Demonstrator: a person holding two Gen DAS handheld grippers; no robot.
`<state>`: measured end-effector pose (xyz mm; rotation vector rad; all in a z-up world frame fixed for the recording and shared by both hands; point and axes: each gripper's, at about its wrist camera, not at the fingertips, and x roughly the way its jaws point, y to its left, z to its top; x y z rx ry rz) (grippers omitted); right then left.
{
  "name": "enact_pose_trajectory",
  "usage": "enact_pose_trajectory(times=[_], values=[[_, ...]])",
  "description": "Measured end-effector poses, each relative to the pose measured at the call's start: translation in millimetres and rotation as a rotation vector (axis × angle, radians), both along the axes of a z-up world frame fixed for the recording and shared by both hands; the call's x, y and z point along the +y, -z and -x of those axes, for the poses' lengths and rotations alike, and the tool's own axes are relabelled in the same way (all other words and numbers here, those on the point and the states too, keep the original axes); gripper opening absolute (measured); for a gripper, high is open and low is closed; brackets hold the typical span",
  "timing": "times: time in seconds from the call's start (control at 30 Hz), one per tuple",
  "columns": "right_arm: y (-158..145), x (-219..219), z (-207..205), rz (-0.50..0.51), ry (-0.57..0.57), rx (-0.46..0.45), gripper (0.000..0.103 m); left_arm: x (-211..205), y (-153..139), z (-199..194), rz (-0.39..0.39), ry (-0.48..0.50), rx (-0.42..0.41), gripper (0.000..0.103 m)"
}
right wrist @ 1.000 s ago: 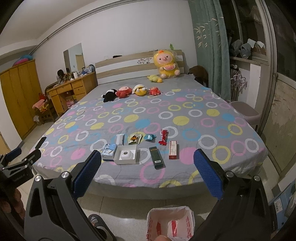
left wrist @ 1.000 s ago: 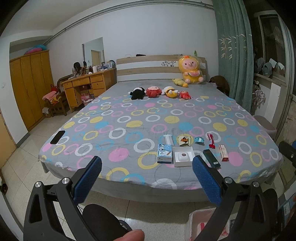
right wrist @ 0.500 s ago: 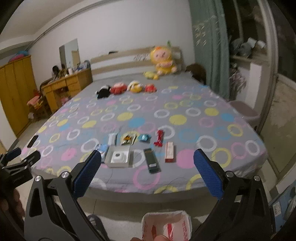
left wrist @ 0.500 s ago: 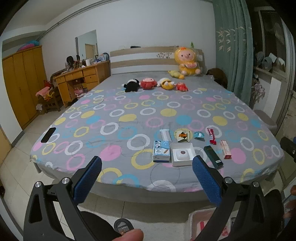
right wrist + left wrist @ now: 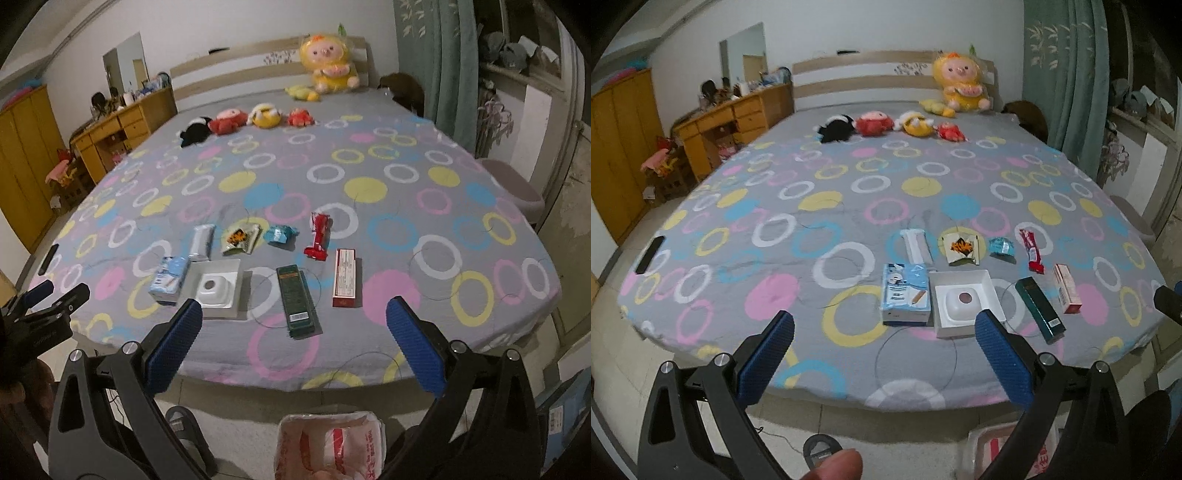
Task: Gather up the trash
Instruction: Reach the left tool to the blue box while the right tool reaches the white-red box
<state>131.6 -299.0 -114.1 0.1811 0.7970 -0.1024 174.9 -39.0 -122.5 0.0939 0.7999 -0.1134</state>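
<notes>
Right wrist view, listed by size. Bed [image 5: 369, 155]: grey sheet with coloured rings. Trash bin [image 5: 330, 446]: white-and-red bag liner, on the floor at the bed's foot. Right gripper [image 5: 294, 328]: released, blue pads wide apart, holding nothing, above the bed's near edge. Left gripper [image 5: 882, 354]: likewise spread and empty. Trash lies in two rows near the foot edge: white box [image 5: 216, 282], dark green carton [image 5: 298, 301], red-and-white carton [image 5: 344, 277], light blue packet [image 5: 169, 278], white tube [image 5: 201, 242], red wrapper [image 5: 318, 236], orange-printed sachet [image 5: 242, 238], blue wrapper [image 5: 281, 233].
</notes>
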Motion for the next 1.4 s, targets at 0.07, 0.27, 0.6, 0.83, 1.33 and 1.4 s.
enact_pose_trajectory(times=[0.07,0.27,0.6,0.83,1.33,1.4], values=[[16,-9,-18,-0.010,0.019,0.036,0.098,-5,15,-17,-0.012,0.004,0.020,0.096],[59,-31,-59,-0.018,0.052,0.124,0.098,-13,53,-59,-0.038,0.018,0.082,0.096],[115,-54,-127,-0.014,0.063,0.274,0.092,-20,102,-108,-0.052,0.026,0.192,0.096],[138,-62,-153,-0.030,0.074,0.318,0.092,-25,121,-126,-0.049,0.017,0.243,0.096],[174,-59,-177,-0.070,0.061,0.412,0.082,-22,140,-146,-0.007,-0.014,0.293,0.096],[177,-56,-180,-0.053,0.051,0.429,0.069,-19,139,-147,-0.008,-0.029,0.286,0.096]])
